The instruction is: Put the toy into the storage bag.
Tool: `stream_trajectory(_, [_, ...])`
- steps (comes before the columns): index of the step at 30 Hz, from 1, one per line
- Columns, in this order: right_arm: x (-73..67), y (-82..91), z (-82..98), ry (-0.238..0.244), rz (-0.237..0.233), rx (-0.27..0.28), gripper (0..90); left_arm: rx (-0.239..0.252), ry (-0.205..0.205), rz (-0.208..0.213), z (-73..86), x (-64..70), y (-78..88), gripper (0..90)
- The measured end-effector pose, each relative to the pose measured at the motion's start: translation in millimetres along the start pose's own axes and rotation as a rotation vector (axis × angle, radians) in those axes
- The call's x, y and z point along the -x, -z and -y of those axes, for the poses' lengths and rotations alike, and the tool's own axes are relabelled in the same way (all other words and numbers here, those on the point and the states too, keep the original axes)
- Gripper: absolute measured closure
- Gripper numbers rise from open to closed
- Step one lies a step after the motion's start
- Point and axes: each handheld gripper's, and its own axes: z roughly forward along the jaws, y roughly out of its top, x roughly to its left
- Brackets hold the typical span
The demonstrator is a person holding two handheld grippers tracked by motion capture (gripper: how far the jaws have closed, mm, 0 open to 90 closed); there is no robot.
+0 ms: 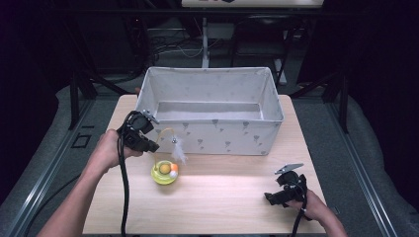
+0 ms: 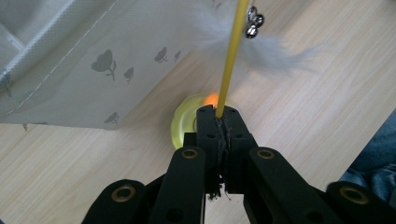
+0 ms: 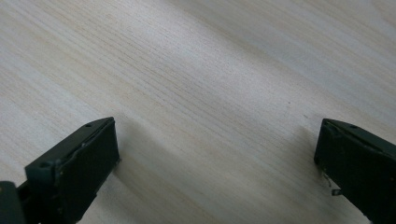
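1. Yellow wand [image 2: 229,60] clamped in my left gripper [image 1: 148,143], left-center of the high view. In the left gripper view the jaws are pressed together on the wand right where it rises out of them.
2. The wand's long axis runs from the jaws up toward the top of the left gripper view, tilted slightly right. The feather tuft [image 2: 261,44] and small bells [image 2: 254,24] sit at the upper right of that view.
3. The toy's yellow-green base [image 1: 164,173] sits on the wooden table [image 1: 227,202], just below and right of my left gripper in the high view. An orange ball [image 1: 174,168] and a white one lie in it. In the left gripper view the base shows right behind the jaw tips, so the wand arcs from the base up to my grip.
4. Grey fabric bin [image 1: 212,133] fills the center of the frame, its front wall just above the toy. The open top is up and to the right of my left gripper; my judgement is that any lift goes that way, over the near rim.
5. My right gripper [image 1: 269,197] rests at the lower right, jaws wide apart with bare wood between them, well apart from the toy. The left hand is much the nearer one.
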Motion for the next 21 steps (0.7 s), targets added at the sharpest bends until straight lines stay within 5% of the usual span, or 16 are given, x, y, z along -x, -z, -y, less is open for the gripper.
stream_trajectory(21, [-0.3,-0.5,0.2,-0.005,-0.007,0.007,0.0,-0.002,0.054,-0.058,21.9,-25.7,35.6,88.3])
